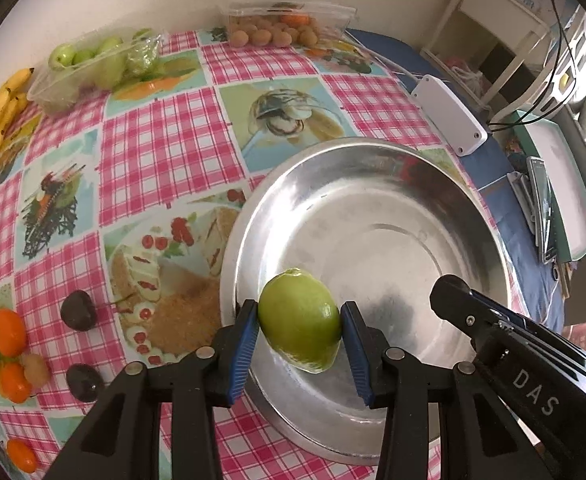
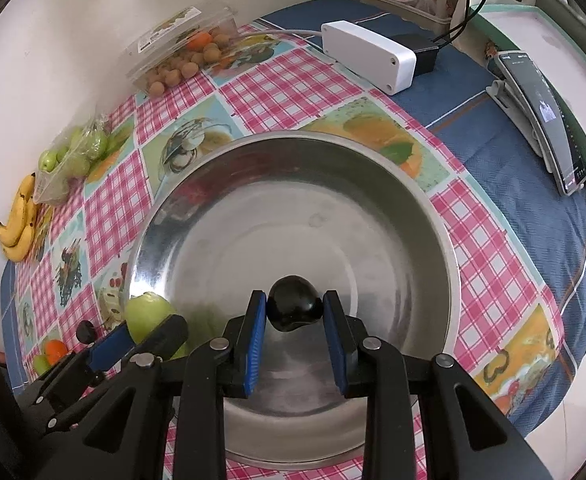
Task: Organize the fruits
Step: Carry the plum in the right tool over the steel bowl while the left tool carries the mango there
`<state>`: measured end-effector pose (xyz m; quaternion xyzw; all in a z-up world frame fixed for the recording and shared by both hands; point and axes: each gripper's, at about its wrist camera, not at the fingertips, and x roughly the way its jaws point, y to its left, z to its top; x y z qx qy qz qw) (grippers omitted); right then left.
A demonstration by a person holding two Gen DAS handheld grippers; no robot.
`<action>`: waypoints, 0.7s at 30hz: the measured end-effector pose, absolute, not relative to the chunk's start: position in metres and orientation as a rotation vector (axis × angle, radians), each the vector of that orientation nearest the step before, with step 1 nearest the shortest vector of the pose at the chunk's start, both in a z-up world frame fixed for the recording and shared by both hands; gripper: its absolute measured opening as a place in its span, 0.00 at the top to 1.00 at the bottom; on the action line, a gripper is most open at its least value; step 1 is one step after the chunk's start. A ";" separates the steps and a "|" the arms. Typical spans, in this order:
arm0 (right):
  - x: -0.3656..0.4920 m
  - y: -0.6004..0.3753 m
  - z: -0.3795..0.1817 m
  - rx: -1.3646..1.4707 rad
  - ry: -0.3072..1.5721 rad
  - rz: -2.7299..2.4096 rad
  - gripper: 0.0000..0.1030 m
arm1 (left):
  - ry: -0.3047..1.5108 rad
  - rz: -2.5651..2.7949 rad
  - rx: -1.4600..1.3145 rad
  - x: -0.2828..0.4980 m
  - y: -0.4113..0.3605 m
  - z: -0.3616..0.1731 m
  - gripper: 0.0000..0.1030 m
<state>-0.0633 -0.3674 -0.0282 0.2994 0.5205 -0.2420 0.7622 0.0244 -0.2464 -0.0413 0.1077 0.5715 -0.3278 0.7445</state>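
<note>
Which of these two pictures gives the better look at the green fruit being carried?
The left wrist view: the green fruit sits centred and whole between that gripper's blue fingers, over the metal bowl. The right wrist view shows only part of it at the left edge, partly hidden behind a finger.

Both grippers point steeply down, side by side: the left gripper [image 1: 300,334] clamped, the right gripper [image 2: 294,310] clamped tighter.

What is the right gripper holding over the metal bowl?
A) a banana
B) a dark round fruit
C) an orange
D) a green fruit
B: the right gripper is shut on a dark round fruit above the metal bowl; the green fruit is in the left gripper.
</note>
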 end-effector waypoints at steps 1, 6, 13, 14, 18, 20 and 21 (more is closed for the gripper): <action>-0.063 -0.367 -0.028 0.650 1.134 -0.526 0.71 | 1.250 -0.710 0.248 0.024 -0.247 -0.043 0.57; -0.061 -0.365 -0.030 0.644 1.148 -0.509 0.71 | 1.245 -0.666 0.267 0.030 -0.242 -0.047 0.57; -0.048 -0.357 -0.039 0.631 1.170 -0.444 0.71 | 1.247 -0.600 0.242 0.049 -0.219 -0.048 0.57; -0.045 -0.354 -0.040 0.624 1.176 -0.434 0.70 | 1.247 -0.588 0.240 0.051 -0.215 -0.048 0.57; -0.036 -0.344 -0.046 0.605 1.197 -0.403 0.70 | 1.246 -0.558 0.234 0.058 -0.204 -0.048 0.57; -0.032 -0.340 -0.048 0.597 1.209 -0.390 0.70 | 1.247 -0.554 0.228 0.060 -0.200 -0.048 0.56; -0.030 -0.338 -0.049 0.593 1.212 -0.386 0.70 | 1.248 -0.554 0.226 0.060 -0.199 -0.048 0.56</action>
